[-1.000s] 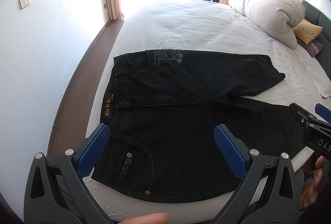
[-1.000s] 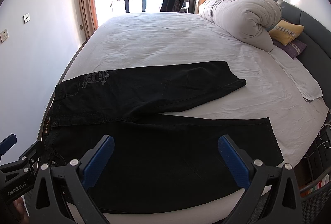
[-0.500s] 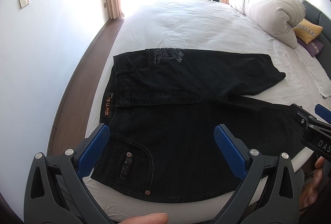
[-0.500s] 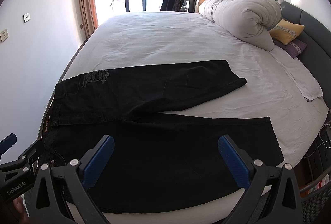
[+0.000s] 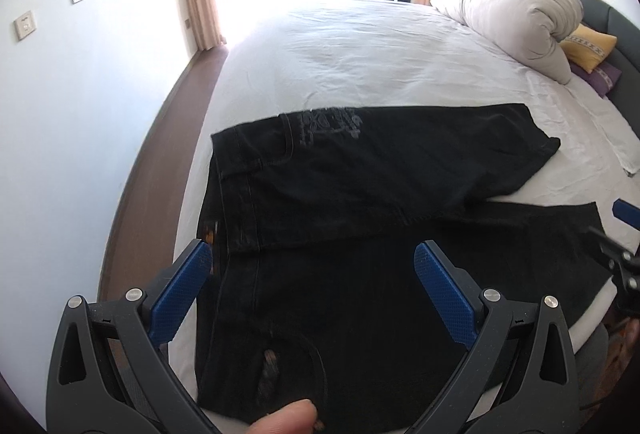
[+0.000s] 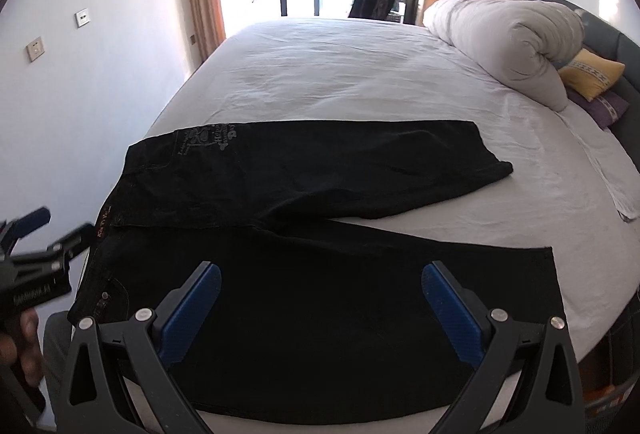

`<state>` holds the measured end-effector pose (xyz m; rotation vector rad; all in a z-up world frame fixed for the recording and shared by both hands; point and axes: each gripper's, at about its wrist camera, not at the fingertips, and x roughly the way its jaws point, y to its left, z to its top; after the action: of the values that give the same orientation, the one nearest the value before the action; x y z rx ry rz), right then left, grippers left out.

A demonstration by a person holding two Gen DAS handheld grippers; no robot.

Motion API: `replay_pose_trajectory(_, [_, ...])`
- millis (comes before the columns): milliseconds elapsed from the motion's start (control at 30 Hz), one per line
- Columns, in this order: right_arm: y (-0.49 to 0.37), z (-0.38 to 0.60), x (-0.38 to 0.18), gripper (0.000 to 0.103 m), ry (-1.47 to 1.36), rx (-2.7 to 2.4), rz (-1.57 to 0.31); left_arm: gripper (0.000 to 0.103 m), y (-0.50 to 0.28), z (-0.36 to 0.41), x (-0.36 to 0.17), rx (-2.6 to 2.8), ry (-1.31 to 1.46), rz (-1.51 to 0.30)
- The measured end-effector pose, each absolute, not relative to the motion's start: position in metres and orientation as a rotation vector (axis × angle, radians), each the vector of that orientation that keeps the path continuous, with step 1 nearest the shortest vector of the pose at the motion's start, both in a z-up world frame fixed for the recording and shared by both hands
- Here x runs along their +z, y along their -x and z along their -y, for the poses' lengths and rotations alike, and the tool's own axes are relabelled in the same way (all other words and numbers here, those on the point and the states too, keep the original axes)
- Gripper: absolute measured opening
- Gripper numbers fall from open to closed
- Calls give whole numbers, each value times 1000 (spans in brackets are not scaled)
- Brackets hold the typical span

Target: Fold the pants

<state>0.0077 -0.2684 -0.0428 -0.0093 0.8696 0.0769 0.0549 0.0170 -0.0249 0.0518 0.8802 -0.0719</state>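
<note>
- One pair of pants (image 5: 360, 234), black denim, spread flat at the near edge of the bed (image 5: 360, 45). Waistband points to the left edge, both legs run toward the right.
- Far leg angles off toward mid-bed; near leg lies along the near edge, its hem close to the near right corner.
- Left gripper (image 5: 312, 290) is spread wide and holds nothing. It hovers over the waist end of the near leg.
- Right gripper (image 6: 320, 298) is also wide and empty, over the near leg further toward the hem.
- My read on handling: denim is soft but weighty and fairly grippy, so it should drape without sliding. Seams and waistband are the thick, stiffer spots.
- I'd pinch the near waistband corner with the left and the near hem (image 6: 554, 274) with the right, then carry that leg over onto the far one.
- Other counts: one rolled duvet (image 6: 508, 41), two pillows by the headboard.
</note>
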Motion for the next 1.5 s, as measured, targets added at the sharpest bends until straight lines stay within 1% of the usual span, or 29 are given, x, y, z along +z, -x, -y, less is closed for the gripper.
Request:
replay_pose_trajectory(100, [-26,276,-47,103,35,155,-859,103,-109,-33,-30,-122,-100,-888])
replay_pose_trajectory(200, [-47,288,-50,103,42,242,-850,103,-167,-44,-43,-218,-119,-959])
replay_pose_trajectory(267, [-62,294,-52,103,63,304,-843,103,-214,-45,-55,-248,-216,-1006])
replay_pose_trajectory(400, [-92,297,-58,102,153,416,-827,103,-284,-48,-74,-308,-324,-1072])
replay_pose_trajectory(467, [-109,297,-62,97,187,466,-830,103,-315,-48,-88,-345,-367,-1123])
replay_pose_trajectory(533, [-127,299,-68,92,196,502,-852,103,-342,-51,-104,-430,-347,-1194])
replay_pose_trajectory(633, [-149,301,-77,88,194,552,-878,103,-368,-54,-118,-522,-303,-1251])
replay_pose_trajectory(700, [-161,302,-83,87,195,580,-893,91,-380,-54,-125,-555,-294,-1276])
replay_pose_trajectory(733, [-167,303,-86,84,195,598,-900,81,-386,-53,-130,-571,-294,-1296])
replay_pose_trajectory(767, [-171,302,-89,84,195,612,-905,75,-389,-52,-134,-579,-303,-1308])
replay_pose_trajectory(900, [-191,298,-99,79,205,642,-926,68,-400,-37,-153,-620,-342,-1351])
replay_pose_trajectory(933, [-195,297,-99,78,203,651,-926,65,-400,-35,-156,-620,-351,-1353])
replay_pose_trajectory(1000, [-204,294,-98,77,210,670,-922,55,-402,-31,-159,-622,-352,-1354])
replay_pose_trajectory(1067, [-212,292,-97,75,232,683,-913,35,-401,-33,-157,-636,-327,-1363])
replay_pose_trajectory(1100, [-216,290,-97,74,243,686,-911,29,-400,-31,-157,-641,-324,-1364])
replay_pose_trajectory(1133, [-221,289,-96,74,252,687,-908,21,-398,-29,-156,-633,-341,-1358])
replay_pose_trajectory(1200, [-233,288,-93,74,263,694,-906,16,-393,-25,-154,-627,-358,-1346])
replay_pose_trajectory(1267, [-249,286,-92,74,276,690,-904,9,-385,-19,-149,-622,-384,-1309])
replay_pose_trajectory(1400, [-279,276,-89,69,345,704,-901,7,-358,-13,-133,-607,-442,-1182])
replay_pose_trajectory(1500, [-302,263,-94,61,426,721,-930,6,-348,-23,-120,-600,-449,-1126])
